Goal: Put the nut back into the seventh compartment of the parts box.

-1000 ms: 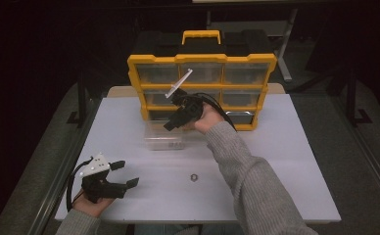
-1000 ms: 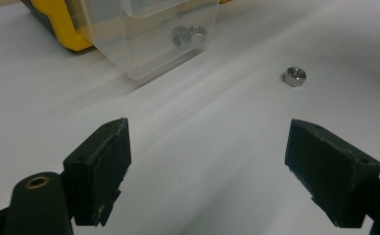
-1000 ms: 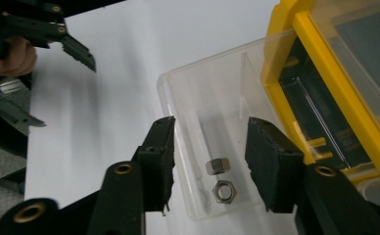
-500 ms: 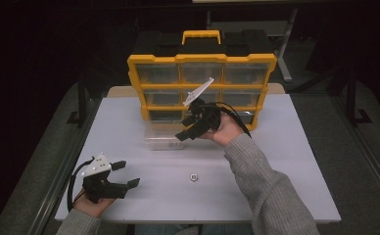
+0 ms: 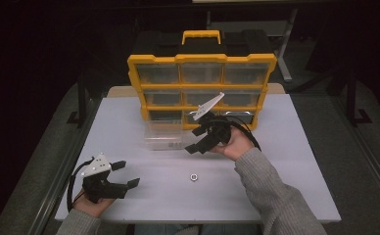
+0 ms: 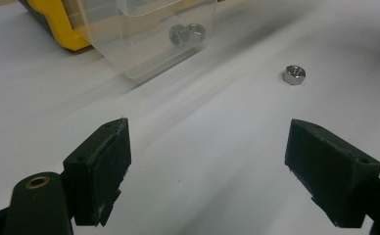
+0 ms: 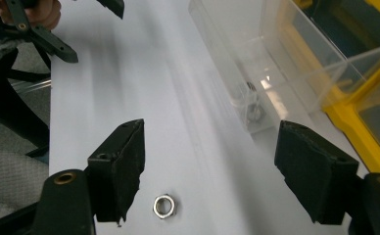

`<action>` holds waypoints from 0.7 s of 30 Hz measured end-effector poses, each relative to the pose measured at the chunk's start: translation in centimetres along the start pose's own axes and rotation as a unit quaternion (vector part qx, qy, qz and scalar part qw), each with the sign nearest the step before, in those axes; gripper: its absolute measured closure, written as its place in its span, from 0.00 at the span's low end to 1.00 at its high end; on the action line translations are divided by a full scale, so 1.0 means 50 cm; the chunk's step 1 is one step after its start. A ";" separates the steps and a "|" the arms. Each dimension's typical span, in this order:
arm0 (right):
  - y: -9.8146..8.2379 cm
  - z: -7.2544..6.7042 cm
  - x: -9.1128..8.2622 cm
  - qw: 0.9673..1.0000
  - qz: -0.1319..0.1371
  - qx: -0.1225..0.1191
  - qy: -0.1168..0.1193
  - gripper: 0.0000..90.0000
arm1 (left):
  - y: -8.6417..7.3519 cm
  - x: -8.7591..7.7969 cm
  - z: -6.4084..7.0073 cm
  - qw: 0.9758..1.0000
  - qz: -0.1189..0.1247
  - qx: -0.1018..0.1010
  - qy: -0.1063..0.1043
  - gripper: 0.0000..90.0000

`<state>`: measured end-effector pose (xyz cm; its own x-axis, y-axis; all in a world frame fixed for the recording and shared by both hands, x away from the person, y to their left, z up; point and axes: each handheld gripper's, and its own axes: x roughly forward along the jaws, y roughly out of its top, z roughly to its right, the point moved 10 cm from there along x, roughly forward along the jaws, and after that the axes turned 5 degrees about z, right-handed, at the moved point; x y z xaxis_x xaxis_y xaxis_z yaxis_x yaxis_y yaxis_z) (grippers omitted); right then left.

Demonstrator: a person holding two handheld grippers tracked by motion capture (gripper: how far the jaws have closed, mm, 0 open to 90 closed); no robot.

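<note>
1. The worktop (image 5: 286, 161) carries a yellow organiser (image 5: 202, 88) at its far side, with a clear drawer (image 5: 163, 139) pulled out and lying in front of it; a few nuts sit inside the drawer
2. The right gripper (image 5: 200, 139) hangs above the worktop near the drawer, tilted down toward the person; its jaws have just been opening and stand wide with nothing between them
3. The left gripper (image 5: 124, 174) rests low at the near left corner, jaws wide apart and empty
4. The loose nut (image 5: 194, 176) lies flat on the worktop between the grippers. Judgement: it is small and low, so closing jaws could skid it away or clip one edge and flip it
</note>
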<state>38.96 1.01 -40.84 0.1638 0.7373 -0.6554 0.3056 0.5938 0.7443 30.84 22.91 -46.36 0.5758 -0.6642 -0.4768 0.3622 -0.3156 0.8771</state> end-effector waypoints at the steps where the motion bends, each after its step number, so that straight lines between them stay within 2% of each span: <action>1: -0.003 -0.001 -0.002 1.000 0.002 0.001 -0.002 0.29 | 0.000 0.001 0.000 1.000 0.001 0.000 0.000 0.19; 3: -0.011 0.001 -0.003 1.000 0.005 -0.002 -0.005 0.29 | 0.000 0.001 0.001 1.000 0.000 -0.003 0.000 0.19; 8: -0.032 -0.011 -0.006 1.000 -0.004 0.015 -0.005 0.30 | 0.001 0.000 0.000 1.000 0.001 -0.001 0.000 0.19; 10: -0.038 -0.013 -0.005 1.000 -0.001 0.009 -0.004 0.31 | 0.001 0.000 0.001 1.000 0.002 -0.001 0.000 0.19; 12: -0.046 -0.018 -0.003 1.000 -0.002 0.013 -0.003 0.31 | 0.001 0.001 0.002 1.000 0.002 -0.004 0.000 0.19; 21: -0.079 -0.031 0.011 1.000 -0.015 0.007 -0.003 0.35 | 0.002 0.001 0.002 1.000 0.004 -0.003 0.000 0.19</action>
<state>36.42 -0.42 -43.94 0.1601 0.7166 -0.6789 0.3231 0.6118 0.7220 30.83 22.76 -46.29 0.5787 -0.6663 -0.4702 0.3629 -0.3059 0.8802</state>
